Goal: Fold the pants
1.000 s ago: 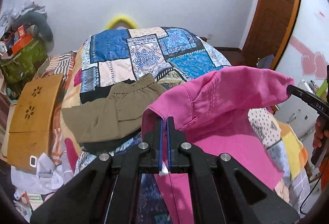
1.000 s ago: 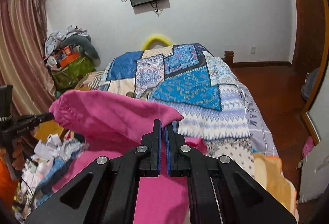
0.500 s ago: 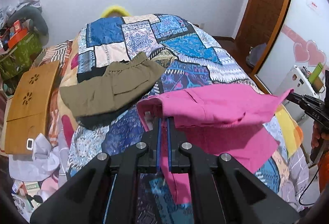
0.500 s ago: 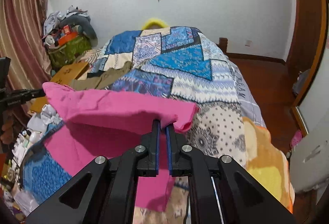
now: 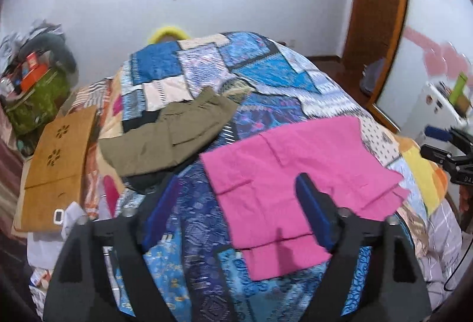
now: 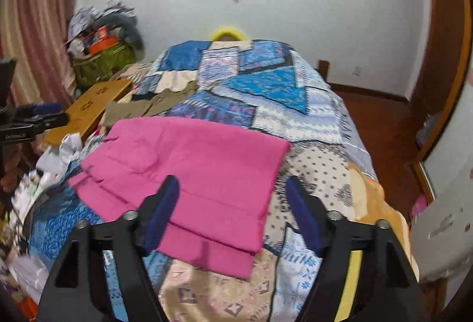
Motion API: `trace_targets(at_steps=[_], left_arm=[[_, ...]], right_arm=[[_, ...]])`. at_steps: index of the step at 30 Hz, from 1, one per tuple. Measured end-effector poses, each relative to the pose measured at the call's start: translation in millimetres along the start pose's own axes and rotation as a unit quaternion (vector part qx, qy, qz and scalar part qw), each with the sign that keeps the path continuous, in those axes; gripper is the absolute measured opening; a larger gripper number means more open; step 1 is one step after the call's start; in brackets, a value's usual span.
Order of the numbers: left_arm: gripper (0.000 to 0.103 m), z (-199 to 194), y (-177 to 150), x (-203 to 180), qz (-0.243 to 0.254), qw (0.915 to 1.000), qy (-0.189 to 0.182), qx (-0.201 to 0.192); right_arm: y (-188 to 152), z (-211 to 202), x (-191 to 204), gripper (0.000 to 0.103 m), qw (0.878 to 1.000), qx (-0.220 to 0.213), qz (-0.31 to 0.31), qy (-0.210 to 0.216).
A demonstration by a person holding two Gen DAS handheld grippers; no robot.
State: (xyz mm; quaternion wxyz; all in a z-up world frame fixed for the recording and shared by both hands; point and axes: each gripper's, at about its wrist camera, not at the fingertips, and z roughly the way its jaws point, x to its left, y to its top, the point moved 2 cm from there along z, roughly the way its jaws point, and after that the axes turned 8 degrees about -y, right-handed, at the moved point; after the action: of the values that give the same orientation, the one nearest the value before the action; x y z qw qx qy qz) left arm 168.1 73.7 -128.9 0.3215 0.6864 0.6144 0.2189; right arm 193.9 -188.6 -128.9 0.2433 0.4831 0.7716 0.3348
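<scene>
The left gripper (image 5: 239, 197) is spread wide, its blue-padded fingers (image 5: 313, 212) holding nothing and poised above the near edge of the pink pants (image 5: 295, 174). The right gripper (image 6: 232, 203) is likewise wide apart and empty, over the same garment. The pink pants (image 6: 201, 171) lie folded flat on the patchwork bedspread (image 5: 266, 76), a lower layer sticking out past the upper one at the near edge. An olive-green garment (image 5: 171, 135) lies farther back on the bed, well apart from the pants. From the left wrist, the other gripper shows only partly at the right border; from the right wrist, its counterpart is cut off at the left border. Both frames are motion-blurred, so whether any finger touches the cloth is unclear.
</scene>
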Motion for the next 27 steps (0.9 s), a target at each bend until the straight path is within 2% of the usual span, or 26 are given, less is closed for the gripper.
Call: trace_targets(at_steps=[3, 9, 12, 15, 18, 23, 27], left_arm=[[0.091, 14, -5, -18, 0.024, 0.9994, -0.008, 0.022], [0.091, 48, -27, -45, 0.049, 0.995, -0.033, 0.08], [0.091, 62, -39, -53, 0.06, 0.9916, -0.042, 0.106], [0.091, 76, -50, -59, 0.074, 0.988, -0.035, 0.131], [0.091, 80, -51, -59, 0.069, 0.9885, -0.036, 0.13], [0.091, 83, -34, -56, 0.067, 0.9901, -0.021, 0.121], [0.091, 77, -18, -59, 0.074, 0.9922, -0.019, 0.099]], right_arm=[[-4, 5, 17, 0.083, 1.0, 0.003, -0.027, 0.012], [-24, 31, 46, 0.083, 0.996, 0.039, -0.065, 0.038], [-33, 44, 50, 0.083, 0.995, 0.063, -0.063, 0.052], [-38, 54, 49, 0.083, 0.994, 0.085, -0.046, 0.051], [-42, 59, 50, 0.082, 0.992, 0.099, -0.045, 0.066], [-42, 63, 60, 0.081, 0.989, 0.105, -0.06, 0.086], [-35, 69, 62, 0.066, 0.987, 0.111, -0.051, 0.104]])
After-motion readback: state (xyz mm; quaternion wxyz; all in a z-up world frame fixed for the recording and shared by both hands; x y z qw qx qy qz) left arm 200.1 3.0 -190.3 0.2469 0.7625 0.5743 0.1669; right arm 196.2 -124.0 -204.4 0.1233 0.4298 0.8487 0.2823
